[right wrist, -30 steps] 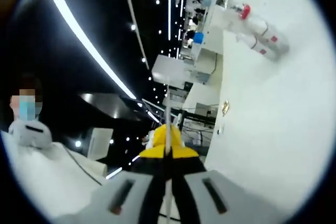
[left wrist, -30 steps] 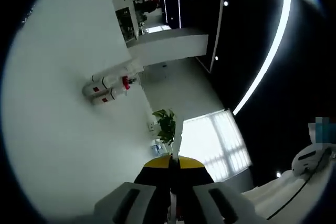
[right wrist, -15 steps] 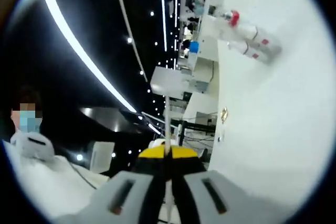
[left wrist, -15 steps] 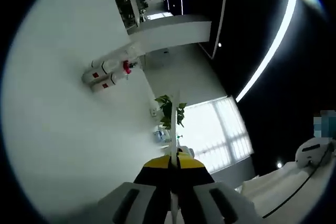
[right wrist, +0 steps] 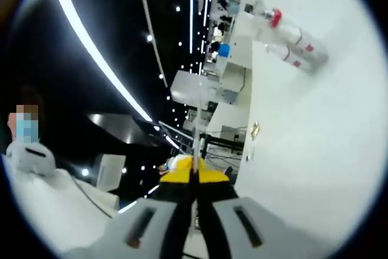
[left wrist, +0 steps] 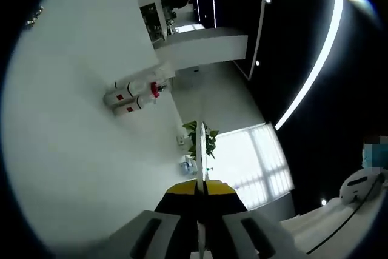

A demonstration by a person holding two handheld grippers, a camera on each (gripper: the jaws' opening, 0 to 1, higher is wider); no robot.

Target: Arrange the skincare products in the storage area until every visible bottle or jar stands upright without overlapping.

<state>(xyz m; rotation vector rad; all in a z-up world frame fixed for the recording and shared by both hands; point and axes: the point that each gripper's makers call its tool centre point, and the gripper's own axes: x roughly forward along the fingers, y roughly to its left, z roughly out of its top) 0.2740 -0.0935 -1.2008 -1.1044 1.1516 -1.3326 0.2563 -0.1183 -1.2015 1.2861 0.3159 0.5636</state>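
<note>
across the left gripper view, a white wall (left wrist: 66,150) is taking up most of the left side, and two white cylinders (left wrist: 130,96) with red labels and a red fitting are sitting side by side on it, touching each other. beside the white wall, toward the right, a bright window (left wrist: 254,162) is glowing, and a green plant (left wrist: 199,139) is standing between the white wall and that window. the left gripper (left wrist: 200,195) is rising from the bottom with its jaws pressed together on a thin white strip (left wrist: 202,150).

in the right gripper view, the white wall (right wrist: 315,168) is lying on the right, with the two white cylinders (right wrist: 291,43) mounted on it near the top. beside the white wall, a long light strip (right wrist: 97,53) is running across a dark ceiling. the right gripper (right wrist: 195,177) is holding its jaws closed on a thin white strip (right wrist: 197,125). no skincare bottles or jars can be made out, so their location cannot be told.
</note>
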